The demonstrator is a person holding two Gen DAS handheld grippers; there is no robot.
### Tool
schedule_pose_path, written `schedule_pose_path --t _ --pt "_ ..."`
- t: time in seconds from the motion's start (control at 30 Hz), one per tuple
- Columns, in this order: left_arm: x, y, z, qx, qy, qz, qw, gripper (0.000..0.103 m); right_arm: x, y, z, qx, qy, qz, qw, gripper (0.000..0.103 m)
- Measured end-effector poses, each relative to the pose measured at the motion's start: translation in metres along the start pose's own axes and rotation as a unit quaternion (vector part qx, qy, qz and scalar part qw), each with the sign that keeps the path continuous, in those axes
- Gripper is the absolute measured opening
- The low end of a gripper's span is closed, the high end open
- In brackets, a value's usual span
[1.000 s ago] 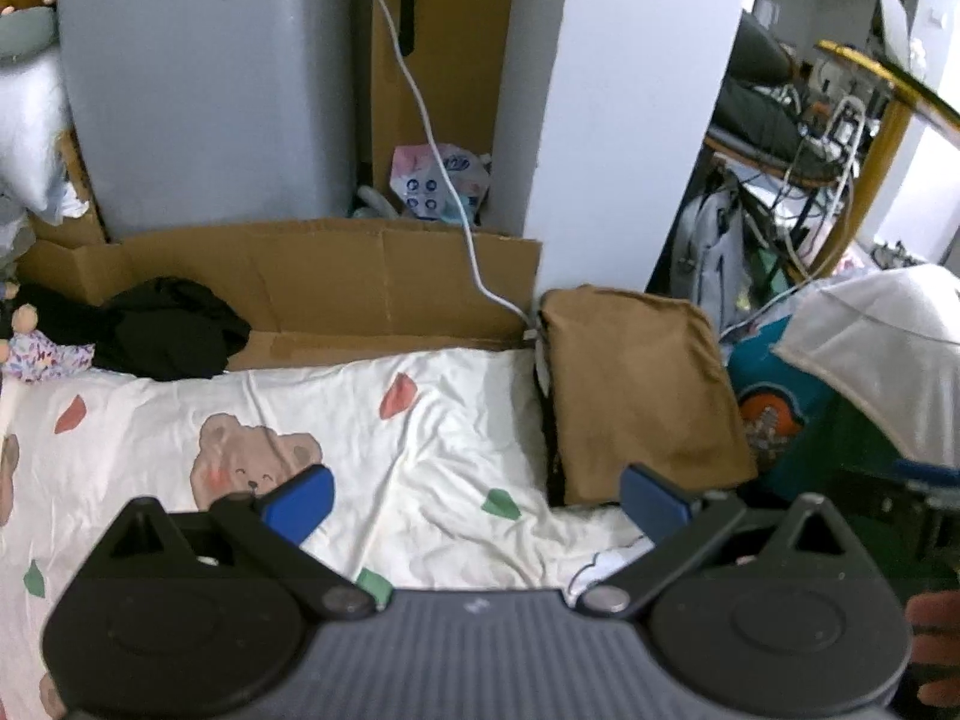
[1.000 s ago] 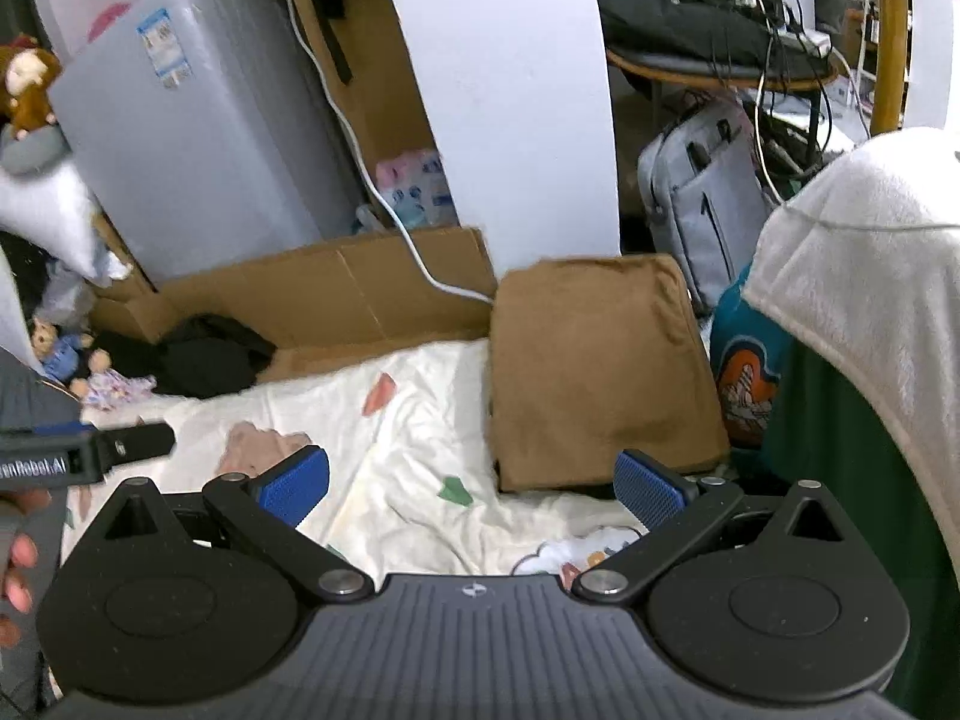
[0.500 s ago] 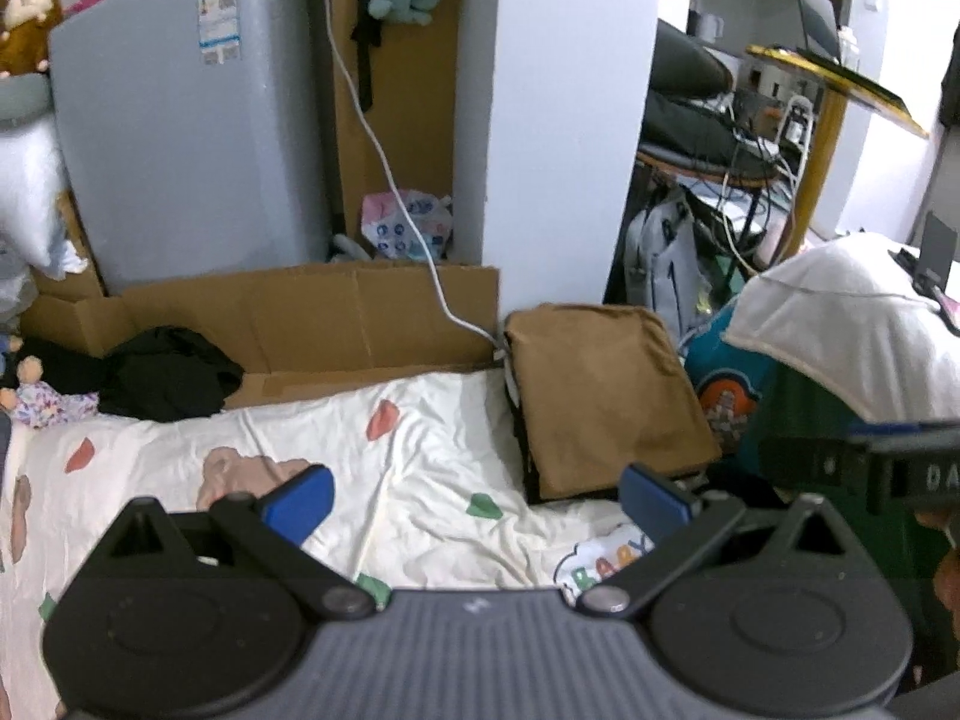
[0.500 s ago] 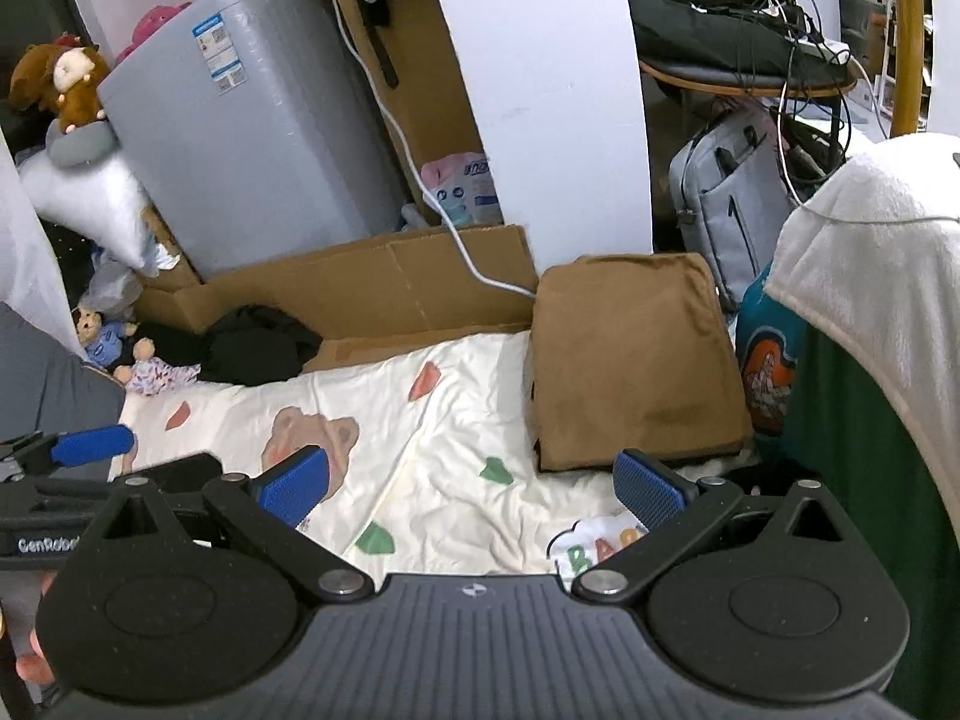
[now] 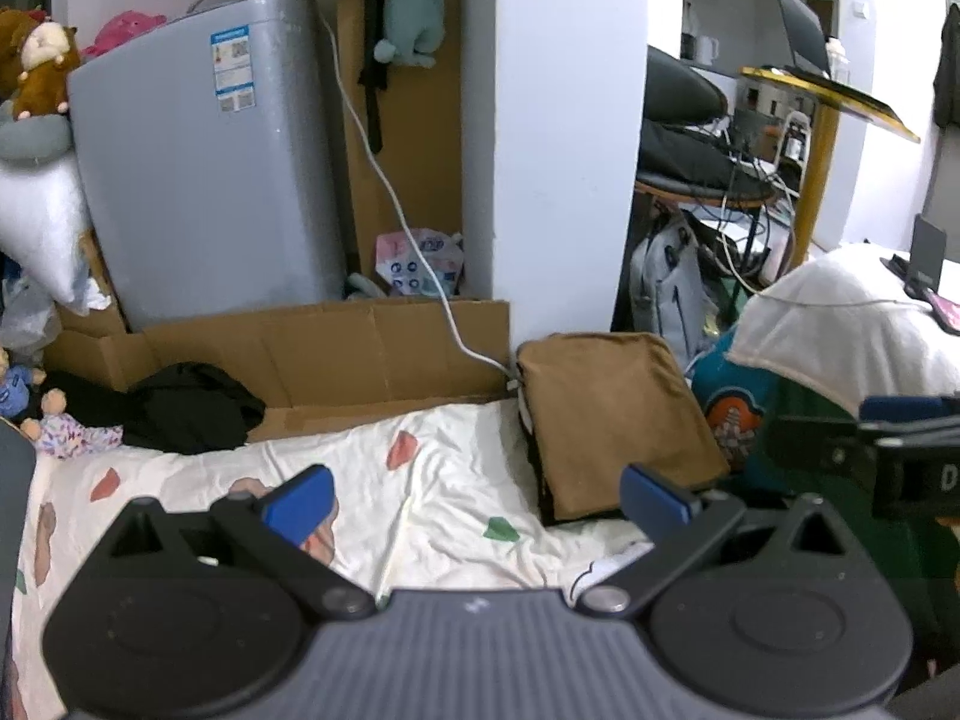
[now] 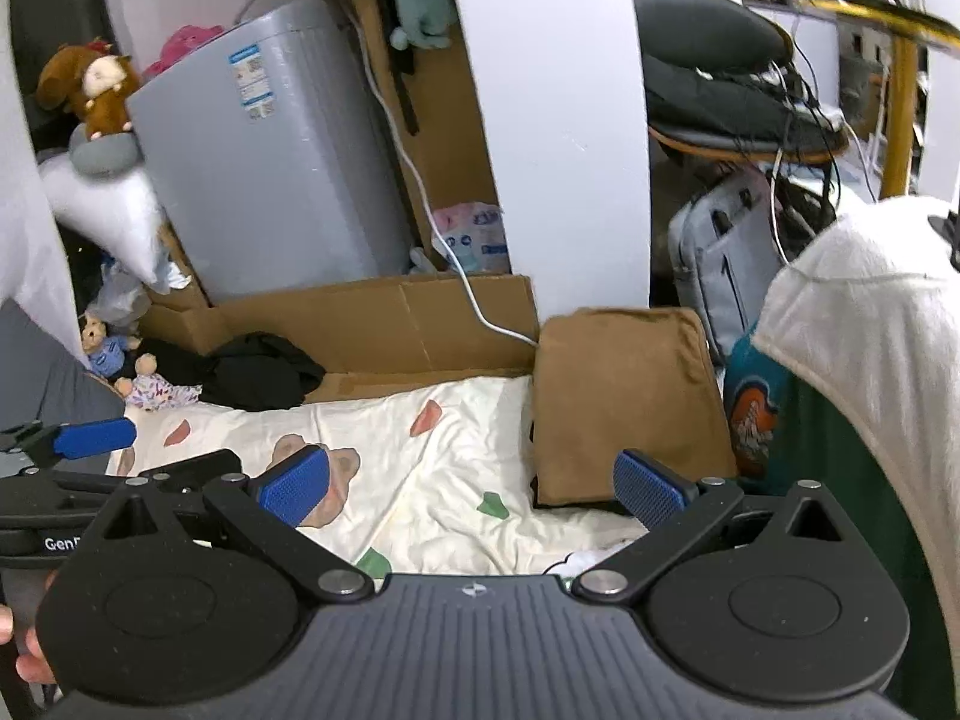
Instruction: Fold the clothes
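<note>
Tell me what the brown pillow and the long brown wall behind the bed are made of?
The brown pillow looks like soft matte cloth, maybe suede-like: no shine, rounded corners, gentle sag. The wall is cardboard: flat tan panels with straight fold creases and a raw cut edge, dull paper finish.

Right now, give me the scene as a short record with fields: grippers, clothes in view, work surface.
left gripper: open, nothing between the fingers
right gripper: open, holding nothing
folded garment: brown piece, flat at the sheet's far right edge
unfolded garment: black heap by the cardboard
work surface: bear-print sheet, wrinkled
</note>
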State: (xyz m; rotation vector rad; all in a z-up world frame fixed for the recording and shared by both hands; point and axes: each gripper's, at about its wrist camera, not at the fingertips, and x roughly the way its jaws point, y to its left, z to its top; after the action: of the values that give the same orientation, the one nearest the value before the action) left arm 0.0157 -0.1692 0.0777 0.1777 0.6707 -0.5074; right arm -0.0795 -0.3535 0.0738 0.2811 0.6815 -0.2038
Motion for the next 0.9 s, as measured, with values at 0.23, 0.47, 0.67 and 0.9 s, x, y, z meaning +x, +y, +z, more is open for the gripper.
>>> schedule_pose_path --t 0.23,0.47,0.67,0.9 --pt "-0.008 0.004 -0.003 -0.015 -0.001 -0.005 0.9999 0.103 0.0 0.005 -0.001 -0.01 -0.01 -0.008 1.0 0.103" --pt "-0.015 0.007 -0.005 -0.025 -0.007 -0.003 0.9996 0.103 -0.006 0.006 -0.002 -0.011 -0.022 -0.015 1.0 0.103" --pt "-0.02 0.009 -0.006 -0.028 -0.011 -0.008 0.9995 0.103 -0.015 0.008 -0.007 0.01 -0.03 -0.01 0.999 0.103" --pt "-0.023 0.009 -0.013 -0.026 -0.022 0.021 0.9992 0.103 -0.018 0.016 -0.029 0.014 -0.042 -0.035 0.998 0.103"
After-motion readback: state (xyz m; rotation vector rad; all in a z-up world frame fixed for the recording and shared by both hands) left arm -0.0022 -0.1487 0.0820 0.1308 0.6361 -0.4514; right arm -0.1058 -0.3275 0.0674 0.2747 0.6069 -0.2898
